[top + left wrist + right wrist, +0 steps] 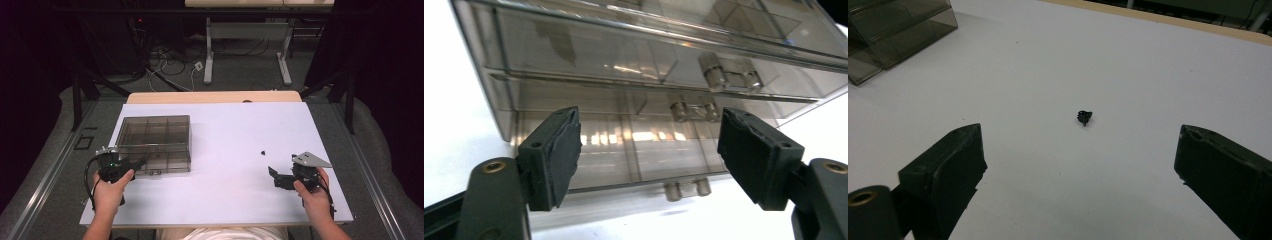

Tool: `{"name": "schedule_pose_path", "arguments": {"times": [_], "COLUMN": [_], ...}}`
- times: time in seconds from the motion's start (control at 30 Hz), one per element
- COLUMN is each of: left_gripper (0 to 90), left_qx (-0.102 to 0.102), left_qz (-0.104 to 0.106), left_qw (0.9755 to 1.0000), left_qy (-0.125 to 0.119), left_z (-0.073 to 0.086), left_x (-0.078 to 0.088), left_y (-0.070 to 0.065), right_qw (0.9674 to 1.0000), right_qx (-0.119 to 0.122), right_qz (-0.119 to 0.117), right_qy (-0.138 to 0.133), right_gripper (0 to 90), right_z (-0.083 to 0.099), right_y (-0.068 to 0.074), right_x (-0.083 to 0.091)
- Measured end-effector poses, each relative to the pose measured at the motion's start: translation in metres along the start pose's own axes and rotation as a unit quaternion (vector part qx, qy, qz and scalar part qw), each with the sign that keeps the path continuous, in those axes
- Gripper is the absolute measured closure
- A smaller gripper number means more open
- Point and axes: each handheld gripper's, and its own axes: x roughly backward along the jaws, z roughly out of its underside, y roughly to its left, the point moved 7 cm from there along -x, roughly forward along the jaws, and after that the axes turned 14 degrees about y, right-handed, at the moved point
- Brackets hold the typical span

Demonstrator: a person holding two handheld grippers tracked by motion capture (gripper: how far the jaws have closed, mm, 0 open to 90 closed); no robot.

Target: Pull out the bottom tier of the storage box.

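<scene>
Box (155, 144) sits just ahead of my left gripper (134, 164), near front wall square to the jaws, long axis running across them; its latches (696, 111) lie a little right of centre between my pads. Left jaws are released, holding nothing. My right gripper (272, 176) also gapes empty, aimed at the small black part (1084, 117) lying well apart from the box. What that part is, I cannot make out.

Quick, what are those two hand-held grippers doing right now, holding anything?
Left hand-held gripper: open, holding nothing, aimed at the clear box.
Right hand-held gripper: open, holding nothing; small black part lies ahead.
</scene>
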Motion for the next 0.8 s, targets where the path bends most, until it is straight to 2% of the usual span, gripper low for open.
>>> {"name": "schedule_pose_path", "arguments": {"times": [0.03,0.2,0.23,0.27,0.37,0.67,0.8], "left_gripper": [27.0,30.0,30.6,31.3,32.5,33.8,34.5], "left_qx": [-0.003,-0.011,-0.012,-0.011,-0.013,-0.031,-0.031], "left_qz": [-0.003,-0.023,-0.026,-0.028,-0.032,-0.053,-0.054], "left_qw": [1.0,0.9996,0.9995,0.9995,0.9993,0.9977,0.9976], "left_qy": [0.007,0.009,0.016,0.011,0.018,0.027,0.031], "left_z": [0.0,-0.001,-0.001,-0.001,-0.001,0.0,-0.001], "left_x": [0.001,0.001,0.002,0.001,0.001,-0.003,-0.003], "left_y": [0.002,0.008,0.009,0.01,0.013,0.02,0.022], "right_qw": [1.0,1.0,1.0,1.0,1.0,1.0,1.0], "right_qx": [0.0,0.0,0.002,0.002,0.002,0.005,0.005], "right_qz": [0.0,0.001,-0.001,-0.001,-0.001,-0.001,0.0], "right_qy": [0.0,-0.002,-0.001,0.003,0.001,0.0,0.0], "right_gripper": [5.5,5.5,5.5,5.6,5.7,5.7,5.7], "right_z": [0.0,0.0,0.0,0.0,0.0,0.0,0.0], "right_y": [0.0,0.001,0.001,0.001,0.001,0.001,0.001], "right_x": [0.0,0.0,0.0,0.0,0.0,0.0,0.0]}}
